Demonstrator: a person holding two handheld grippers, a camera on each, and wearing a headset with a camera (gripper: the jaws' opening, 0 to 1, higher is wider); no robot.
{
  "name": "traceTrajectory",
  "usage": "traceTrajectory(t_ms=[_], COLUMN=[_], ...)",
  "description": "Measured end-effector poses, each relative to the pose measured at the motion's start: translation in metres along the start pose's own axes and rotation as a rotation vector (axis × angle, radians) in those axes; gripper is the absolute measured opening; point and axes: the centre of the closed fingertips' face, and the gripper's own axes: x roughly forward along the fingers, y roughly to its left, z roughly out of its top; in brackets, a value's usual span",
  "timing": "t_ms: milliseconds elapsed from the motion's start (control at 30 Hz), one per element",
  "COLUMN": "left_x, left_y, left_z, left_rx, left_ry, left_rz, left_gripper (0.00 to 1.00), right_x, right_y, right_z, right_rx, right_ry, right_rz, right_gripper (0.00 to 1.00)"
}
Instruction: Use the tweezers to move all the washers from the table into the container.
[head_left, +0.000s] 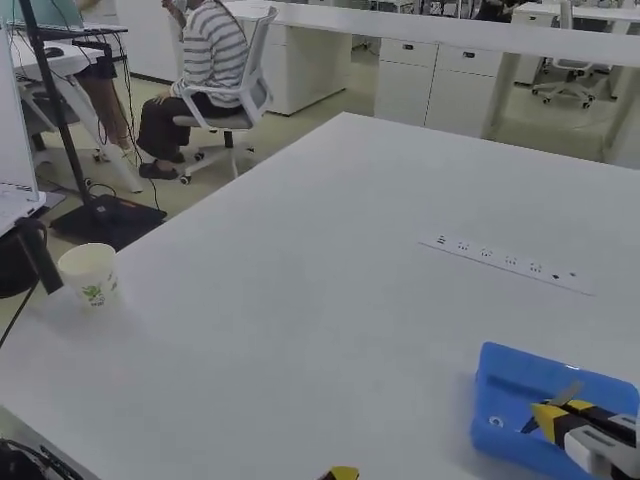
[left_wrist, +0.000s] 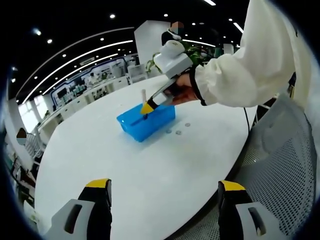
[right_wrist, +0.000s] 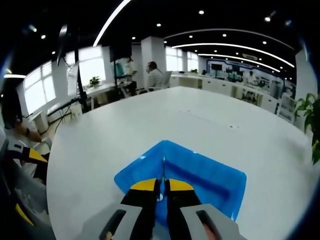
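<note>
Right hand-held gripper (right_wrist: 161, 186) is pinching the tweezers (right_wrist: 163, 169) over the blue container (right_wrist: 215, 186) at lower centre, and the left hand-held gripper (left_wrist: 165, 185) is hanging spread and empty; judging a release safest with the tips low inside the walls.

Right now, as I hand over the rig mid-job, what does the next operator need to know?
Left claw: open, holding nothing.
Right claw: shut on the tweezers, whose tips point down into the blue container.
Done: one small ring, probably a washer, lies in the container.
Left: three washers lie on the table beside the container and have yet to be moved in.
</note>
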Motion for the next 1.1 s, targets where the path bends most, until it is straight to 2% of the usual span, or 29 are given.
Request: traceTrajectory(t_ms=[133, 500, 633, 967, 1100], left_x=[-0.001, -0.001, -0.001, -0.002, -0.001], left_y=[0.001, 0.0, 0.0, 0.0, -0.001], left_z=[0.001, 0.001, 0.002, 0.004, 0.003], left_rx=[0.001, 0.008, 0.006, 0.009, 0.016], left_ry=[-0.005, -0.007, -0.011, -0.025, -0.017], left_rz=[0.004, 0.003, 0.0, 0.003, 0.001], left_gripper=[0.9, 0.9, 0.9, 0.9, 0.9], right_x=[0.001, -0.012, -0.022, -0.049, -0.059], right_y=[-0.004, -0.012, -0.009, 0.003, 0.008], right_z=[-0.001, 0.011, 0.015, 0.024, 0.027], right_rx=[-0.002, -0.008, 0.01, -0.004, 0.003], right_ry=[0.008, -0.031, -0.053, -0.095, -0.114], right_rz=[0.0, -0.02, -0.024, -0.024, -0.024], right_gripper=[0.03, 0.03, 0.03, 0.03, 0.03])
